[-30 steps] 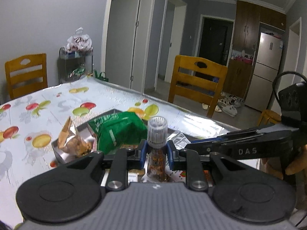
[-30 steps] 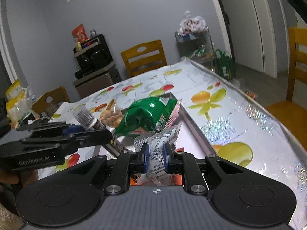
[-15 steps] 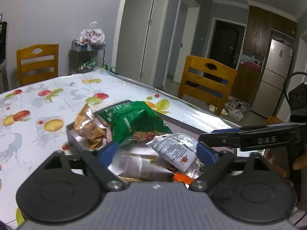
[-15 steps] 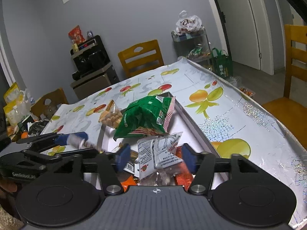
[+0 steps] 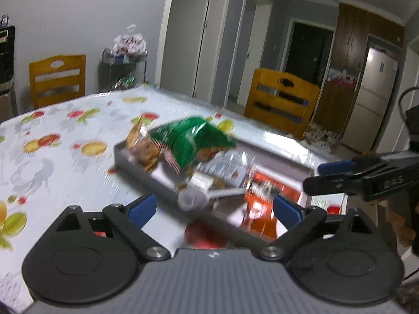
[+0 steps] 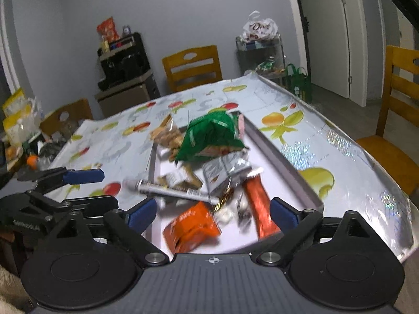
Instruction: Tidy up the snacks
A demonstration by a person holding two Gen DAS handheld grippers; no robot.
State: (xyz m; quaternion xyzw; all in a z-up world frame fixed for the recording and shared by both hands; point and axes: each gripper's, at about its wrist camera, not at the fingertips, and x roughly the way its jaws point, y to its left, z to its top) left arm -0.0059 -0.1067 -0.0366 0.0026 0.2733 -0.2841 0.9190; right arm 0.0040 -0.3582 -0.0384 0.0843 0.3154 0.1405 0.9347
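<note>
A grey tray (image 6: 285, 167) on the fruit-print table holds several snacks: a green bag (image 6: 212, 136), a clear bag of brown snacks (image 6: 167, 136), a silver packet (image 6: 222, 170), a capped tube (image 6: 170, 189) lying on its side, and orange packets (image 6: 191, 230). The tray (image 5: 136, 167), green bag (image 5: 188, 138) and tube (image 5: 193, 200) also show in the left wrist view. My left gripper (image 5: 214, 208) is open and empty at the tray's near edge. My right gripper (image 6: 213, 213) is open and empty over the tray's near end.
Wooden chairs (image 5: 282, 104) stand around the table. A metal rack (image 6: 262, 55) with a white bag stands by the wall, and a dark cabinet (image 6: 125, 78) stands behind. Clutter (image 6: 18, 130) lies at the table's far left.
Both grippers opened and pulled back. The left let go of the capped tube and the right let go of the silver packet; both now lie in the tray.
</note>
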